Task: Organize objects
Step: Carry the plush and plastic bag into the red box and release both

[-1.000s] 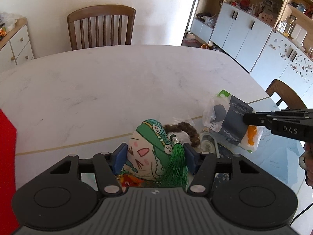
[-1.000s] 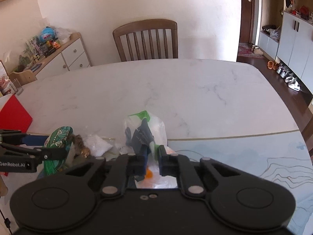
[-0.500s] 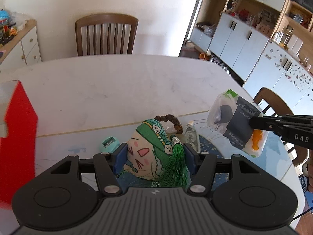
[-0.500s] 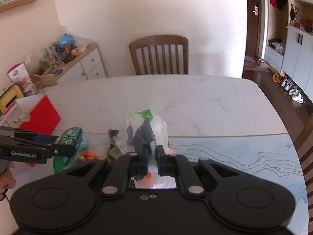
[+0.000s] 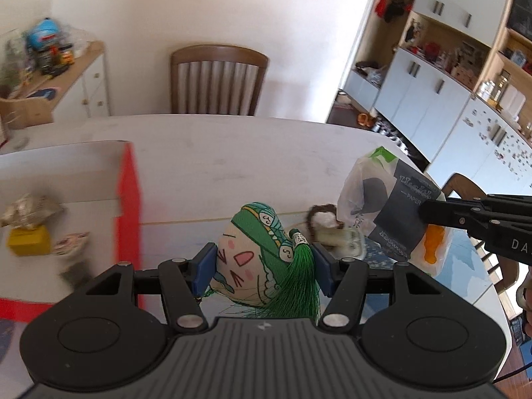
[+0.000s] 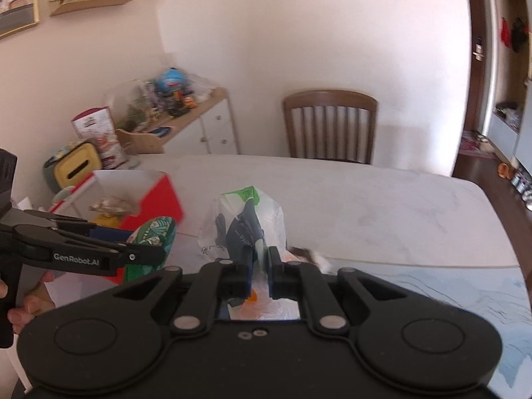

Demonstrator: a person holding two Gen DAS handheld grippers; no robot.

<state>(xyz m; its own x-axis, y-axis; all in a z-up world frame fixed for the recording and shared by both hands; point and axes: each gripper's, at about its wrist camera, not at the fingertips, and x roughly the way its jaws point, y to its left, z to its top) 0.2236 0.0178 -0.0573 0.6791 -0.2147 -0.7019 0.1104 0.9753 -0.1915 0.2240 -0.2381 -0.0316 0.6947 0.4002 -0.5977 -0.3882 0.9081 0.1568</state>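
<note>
left claw clamps green-tasselled doll | right claw pinches plastic bag (label "PAPER"); both aloft

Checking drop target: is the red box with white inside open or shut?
Open. The red box has no lid on top; its white interior shows a yellow block.

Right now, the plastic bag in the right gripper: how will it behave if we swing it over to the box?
Probably floppy: the plastic bag is thin film, pinched at one spot by the right gripper, its lower part hanging unsupported below the pinch. Its contents, a dark paper pack, look light but may shift. The film seems slick, so it could creep out of the grip.
</note>
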